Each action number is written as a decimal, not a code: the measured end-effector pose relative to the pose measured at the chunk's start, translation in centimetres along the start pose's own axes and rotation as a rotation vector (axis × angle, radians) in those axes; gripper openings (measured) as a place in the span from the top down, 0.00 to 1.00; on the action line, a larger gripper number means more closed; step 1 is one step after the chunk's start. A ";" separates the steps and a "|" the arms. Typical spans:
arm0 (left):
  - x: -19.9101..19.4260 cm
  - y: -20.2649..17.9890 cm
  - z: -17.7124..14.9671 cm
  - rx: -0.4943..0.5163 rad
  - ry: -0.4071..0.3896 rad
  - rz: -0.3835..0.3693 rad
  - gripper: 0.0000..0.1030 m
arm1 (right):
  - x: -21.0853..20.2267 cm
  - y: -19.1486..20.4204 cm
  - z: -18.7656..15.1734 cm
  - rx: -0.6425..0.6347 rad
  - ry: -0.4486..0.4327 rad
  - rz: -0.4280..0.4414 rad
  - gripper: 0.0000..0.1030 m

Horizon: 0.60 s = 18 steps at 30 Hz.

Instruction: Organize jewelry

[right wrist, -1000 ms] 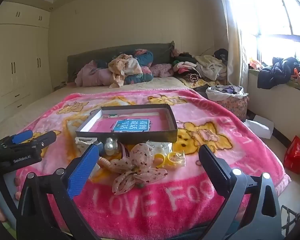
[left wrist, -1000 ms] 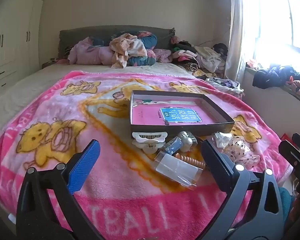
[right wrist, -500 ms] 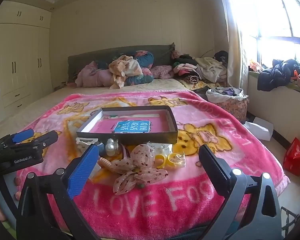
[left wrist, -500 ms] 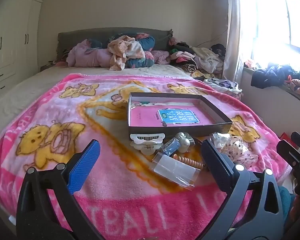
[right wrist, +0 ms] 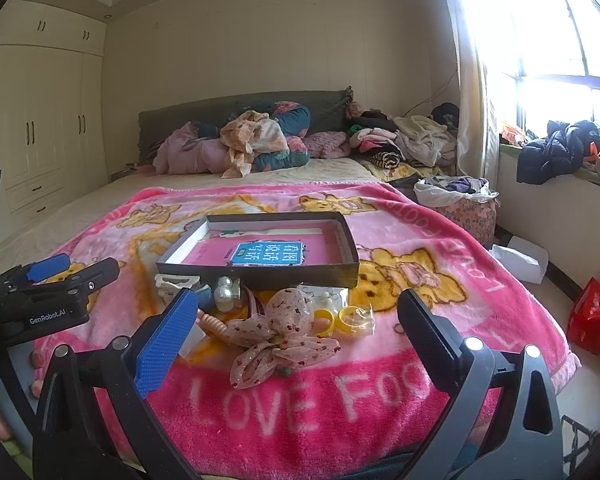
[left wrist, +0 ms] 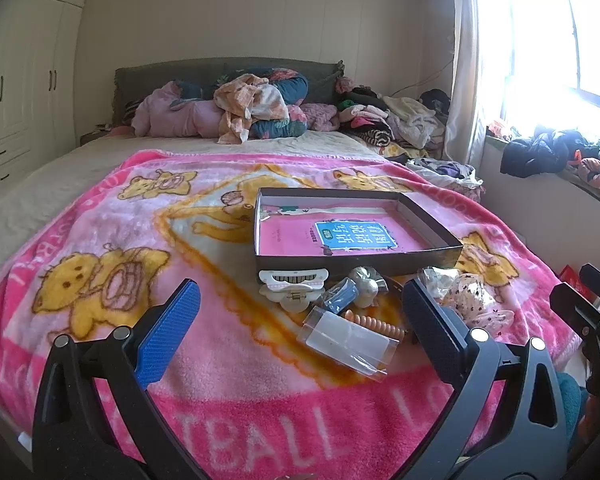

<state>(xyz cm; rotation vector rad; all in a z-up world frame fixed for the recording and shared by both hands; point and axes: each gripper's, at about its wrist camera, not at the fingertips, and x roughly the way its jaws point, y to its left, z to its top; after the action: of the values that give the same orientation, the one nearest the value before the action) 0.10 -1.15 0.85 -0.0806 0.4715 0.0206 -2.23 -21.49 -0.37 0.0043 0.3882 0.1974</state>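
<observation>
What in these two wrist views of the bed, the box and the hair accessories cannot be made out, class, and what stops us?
- Clear plastic packet, left wrist view: contents unreadable through glare.
- Coiled peach hair tie, right wrist view: partly hidden behind the right gripper's blue finger pad.
- Small packet behind the dotted bow, right wrist view: contents too small to tell.
- Right gripper, left wrist view: cut off by the frame edge.

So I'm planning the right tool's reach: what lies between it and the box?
In the right wrist view, the spotted fabric bow lies nearest the right tool, with yellow rings and pearl beads before the box.
</observation>
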 end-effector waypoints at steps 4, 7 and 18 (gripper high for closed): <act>-0.1 0.0 0.0 0.000 -0.001 -0.001 0.10 | 0.0 0.0 0.1 0.000 0.000 0.001 0.06; 0.0 0.0 -0.1 0.001 -0.003 -0.001 0.10 | 0.0 0.0 0.0 -0.003 -0.002 -0.002 0.06; -0.6 -0.3 0.5 0.004 -0.005 -0.005 0.10 | -0.1 0.1 0.0 -0.003 -0.002 -0.001 0.06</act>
<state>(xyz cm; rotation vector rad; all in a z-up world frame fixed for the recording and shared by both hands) -0.14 -1.41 1.60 -0.0778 0.4658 0.0154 -2.36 -21.40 -0.29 0.0017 0.3858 0.1970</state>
